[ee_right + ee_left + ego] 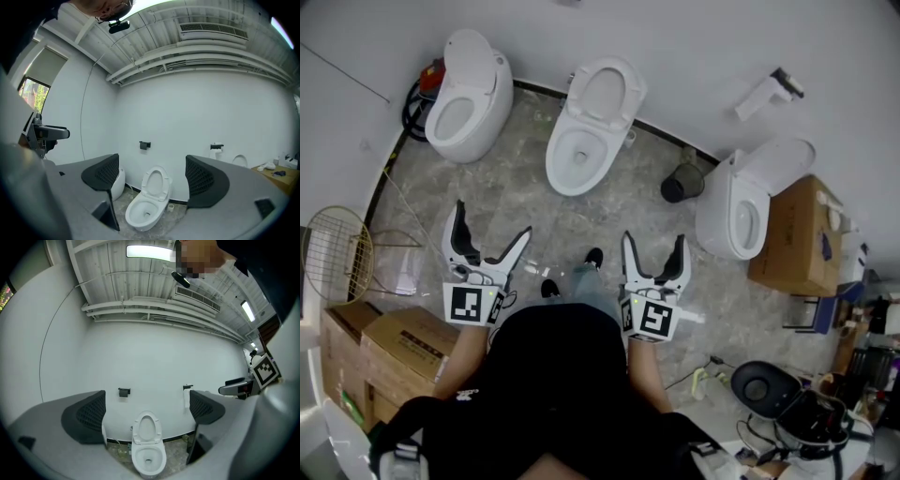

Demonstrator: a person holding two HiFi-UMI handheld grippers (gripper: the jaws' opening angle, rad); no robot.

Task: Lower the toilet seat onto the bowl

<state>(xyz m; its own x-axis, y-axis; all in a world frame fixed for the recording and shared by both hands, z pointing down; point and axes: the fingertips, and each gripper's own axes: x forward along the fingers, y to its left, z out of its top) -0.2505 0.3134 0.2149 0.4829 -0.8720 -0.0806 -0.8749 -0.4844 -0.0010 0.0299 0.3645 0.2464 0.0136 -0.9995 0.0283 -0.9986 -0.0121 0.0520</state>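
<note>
A white toilet (586, 131) stands in the middle against the far wall, its seat (607, 94) raised upright against the wall and its bowl (577, 159) uncovered. It also shows centred in the left gripper view as toilet (148, 450) and in the right gripper view as toilet (148, 204). My left gripper (492, 230) is open, held well short of the toilet, nothing between its jaws. My right gripper (653, 244) is open too, likewise empty and far from the toilet.
A second toilet (467, 98) stands at the left and a third toilet (748, 202) at the right. A dark bin (680, 183) sits between middle and right toilets. Cardboard boxes (802, 234) lie right and boxes (375, 352) left; a wire basket (337, 253) stands left.
</note>
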